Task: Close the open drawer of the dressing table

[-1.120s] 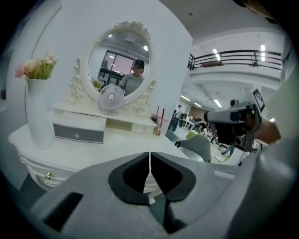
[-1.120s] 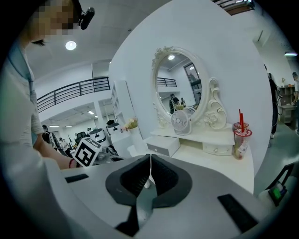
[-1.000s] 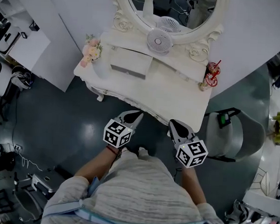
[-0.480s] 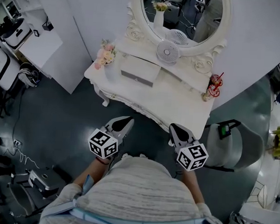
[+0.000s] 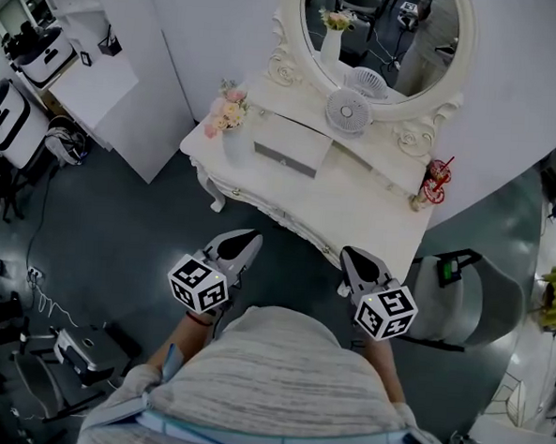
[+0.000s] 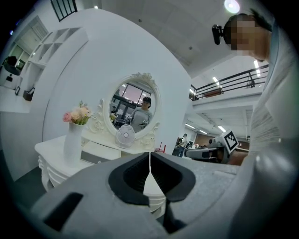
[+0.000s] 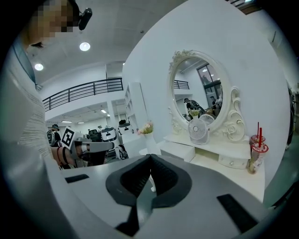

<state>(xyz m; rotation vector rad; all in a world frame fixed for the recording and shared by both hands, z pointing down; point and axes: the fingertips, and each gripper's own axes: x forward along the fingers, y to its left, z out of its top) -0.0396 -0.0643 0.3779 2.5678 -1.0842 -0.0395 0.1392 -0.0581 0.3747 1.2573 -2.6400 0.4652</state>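
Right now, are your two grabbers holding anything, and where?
Nothing is held. The left gripper and the right gripper each have their fingers shut together, with nothing between them.

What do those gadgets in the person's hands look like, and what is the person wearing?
The left hand-held gripper and right hand-held gripper are alike: a pale grey shell tapering to two jaws lined with black ribbed pads. Each carries a cube printed with black-and-white square markers. The person wears a grey marled short-sleeved top.
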